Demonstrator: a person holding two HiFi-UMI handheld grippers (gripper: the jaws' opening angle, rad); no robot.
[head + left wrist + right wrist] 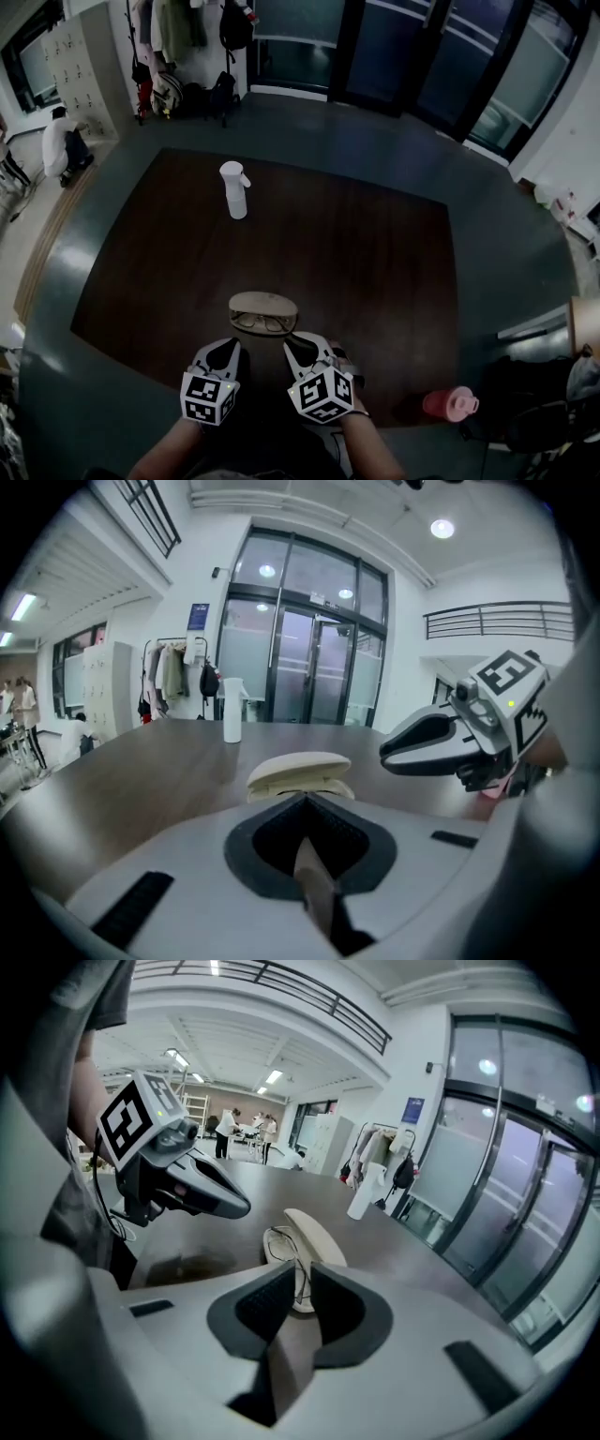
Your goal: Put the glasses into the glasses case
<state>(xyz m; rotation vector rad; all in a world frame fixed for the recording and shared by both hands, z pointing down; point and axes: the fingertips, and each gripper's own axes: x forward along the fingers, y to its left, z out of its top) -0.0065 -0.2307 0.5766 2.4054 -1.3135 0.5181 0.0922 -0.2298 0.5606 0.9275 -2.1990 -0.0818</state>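
Note:
A beige glasses case (263, 305) lies open near the table's front edge, and the glasses (262, 323) rest in its lower half. In the head view my left gripper (228, 345) sits just in front of the case's left side and my right gripper (298, 338) in front of its right side. Both are empty, with jaws drawn together. The left gripper view shows the case (298, 769) right ahead of the left gripper (305, 801). From the right gripper view, the case (309, 1234) and the thin glasses frame (282, 1240) lie just past the right gripper (298, 1274), which keeps a narrow slit.
A white spray bottle (234, 190) stands at the far middle of the dark wooden table (375, 262). A red cup (450, 403) sits by the front right corner. Glass doors, lockers and hung coats line the room behind; a person crouches far left.

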